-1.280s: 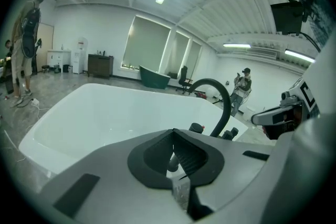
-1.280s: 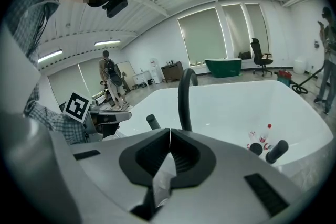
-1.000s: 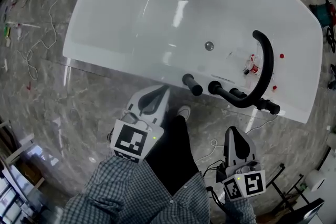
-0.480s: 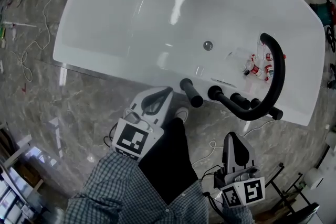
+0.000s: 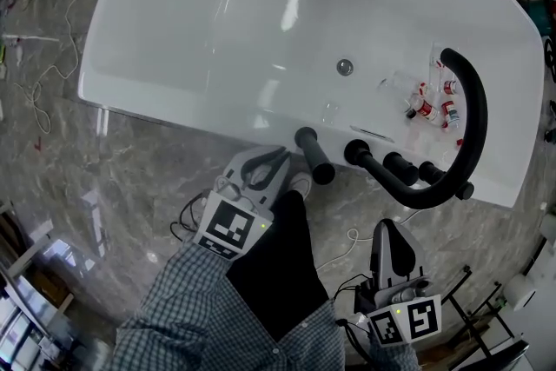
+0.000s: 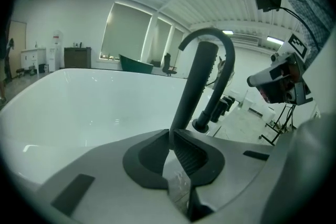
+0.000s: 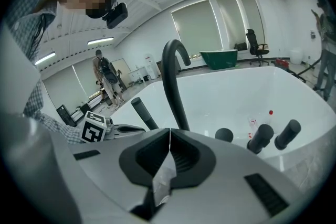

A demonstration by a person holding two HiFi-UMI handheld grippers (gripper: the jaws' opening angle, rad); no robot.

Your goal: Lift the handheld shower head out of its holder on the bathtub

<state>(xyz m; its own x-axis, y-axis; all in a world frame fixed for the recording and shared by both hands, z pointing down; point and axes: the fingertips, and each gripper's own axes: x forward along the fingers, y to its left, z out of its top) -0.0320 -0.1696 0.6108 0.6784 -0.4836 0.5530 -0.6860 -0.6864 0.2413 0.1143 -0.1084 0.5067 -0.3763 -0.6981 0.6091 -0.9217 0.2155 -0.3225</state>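
Observation:
The handheld shower head [image 5: 314, 155] is a black stick that rises slanted from its holder on the near rim of the white bathtub [image 5: 174, 113]. My left gripper [image 5: 274, 155] is shut and empty, just left of it and apart from it. In the left gripper view the shower head [image 6: 195, 78] stands straight ahead of the closed left gripper [image 6: 170, 131]. My right gripper [image 5: 388, 227] hangs lower, over the floor below the black arched spout [image 5: 467, 135], shut with nothing in it. In the right gripper view the shower head [image 7: 144, 113] is left of the spout [image 7: 171, 78].
Three black knobs [image 5: 395, 162] stand on the rim between shower head and spout. Small red-capped bottles [image 5: 427, 105] lie inside the tub. Cables [image 5: 42, 100] trail on the marble floor at left; stand legs [image 5: 476, 308] are at bottom right. My dark trouser leg [image 5: 278, 256] lies between the grippers.
The left gripper has sunk and come closer to the shower head's base. The right gripper has dropped a little. Both stay shut.

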